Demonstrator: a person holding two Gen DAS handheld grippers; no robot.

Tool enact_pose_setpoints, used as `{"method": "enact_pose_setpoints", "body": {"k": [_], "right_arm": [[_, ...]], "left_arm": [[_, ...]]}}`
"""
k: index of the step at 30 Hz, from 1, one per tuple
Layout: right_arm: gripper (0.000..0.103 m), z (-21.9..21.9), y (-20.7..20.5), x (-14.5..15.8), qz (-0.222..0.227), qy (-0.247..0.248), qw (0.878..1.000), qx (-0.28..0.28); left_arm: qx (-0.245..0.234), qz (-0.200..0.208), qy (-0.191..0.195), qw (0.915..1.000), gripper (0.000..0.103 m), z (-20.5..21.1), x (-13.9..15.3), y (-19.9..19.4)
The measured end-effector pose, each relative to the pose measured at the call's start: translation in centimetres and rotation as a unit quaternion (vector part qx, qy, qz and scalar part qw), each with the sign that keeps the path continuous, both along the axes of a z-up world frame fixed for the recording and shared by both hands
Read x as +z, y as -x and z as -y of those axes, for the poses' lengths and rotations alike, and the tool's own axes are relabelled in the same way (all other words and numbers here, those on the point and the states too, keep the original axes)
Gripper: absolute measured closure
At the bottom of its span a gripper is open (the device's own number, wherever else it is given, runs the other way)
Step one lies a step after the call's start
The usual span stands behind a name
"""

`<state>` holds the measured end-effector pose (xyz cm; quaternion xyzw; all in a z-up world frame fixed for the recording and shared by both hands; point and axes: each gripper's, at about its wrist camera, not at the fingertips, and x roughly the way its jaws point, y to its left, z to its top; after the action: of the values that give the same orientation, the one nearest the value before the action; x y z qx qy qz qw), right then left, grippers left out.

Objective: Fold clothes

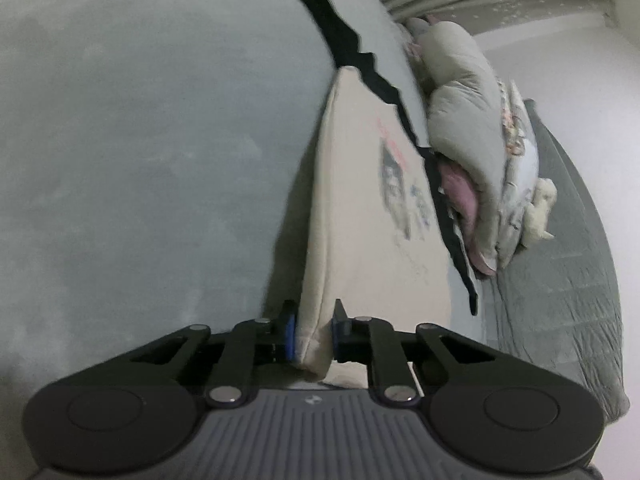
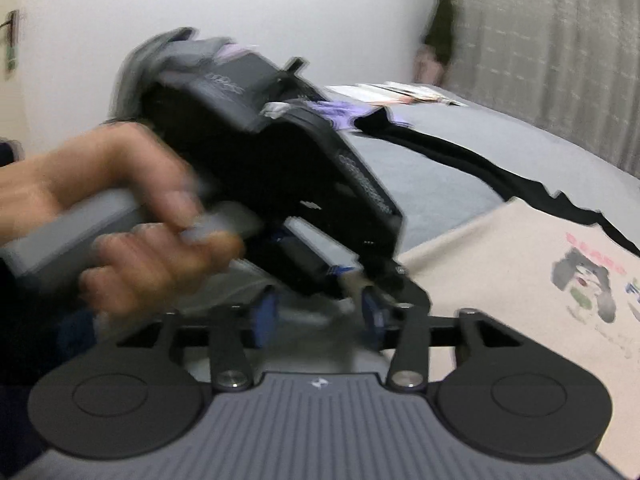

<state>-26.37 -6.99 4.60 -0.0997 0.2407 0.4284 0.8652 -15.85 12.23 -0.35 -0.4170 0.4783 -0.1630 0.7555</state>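
Up close, left gripper (image 1: 314, 334) jaws pinching cream shirt (image 1: 360, 208) edge

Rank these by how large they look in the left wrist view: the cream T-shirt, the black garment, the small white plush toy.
1. cream T-shirt, though nearness to the camera enlarges it
2. black garment, a long thin strip
3. white plush toy, clearly smallest
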Motion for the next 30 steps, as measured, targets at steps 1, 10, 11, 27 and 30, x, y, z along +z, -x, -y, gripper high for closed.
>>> {"method": "enact_pose_setpoints", "body": {"k": [1,10,11,27,30], "right_arm": [[0.047,1.4,0.5,0.7,-0.005,-0.015,1.0,-0.007],[0.032,26.7,2.3,1.7,-0.091,-0.186,0.923,-0.323],[0.032,28.9,2.6,1.1,-0.103,-0.196,0.908,-0.356],[0.073,28.8,0.9,-3.5,-0.094,-0.014,0.916,-0.389],[0.072,28.4,0.8,-3.6,-0.098,-0.03,0.915,-0.391]], "left_arm": [[0.001,-0.002,0.001,1.0,0.089,-0.1,-0.1,0.0],[-0.002,0.014,-0.031,0.9994,0.091,0.4,0.7,0.1],[0.0,0.015,-0.031,0.9994,0.091,0.5,0.8,0.2],[0.016,0.035,-0.026,0.9989,0.093,0.9,1.3,1.2],[0.02,0.035,-0.024,0.9989,0.093,0.7,1.4,1.2]]}}
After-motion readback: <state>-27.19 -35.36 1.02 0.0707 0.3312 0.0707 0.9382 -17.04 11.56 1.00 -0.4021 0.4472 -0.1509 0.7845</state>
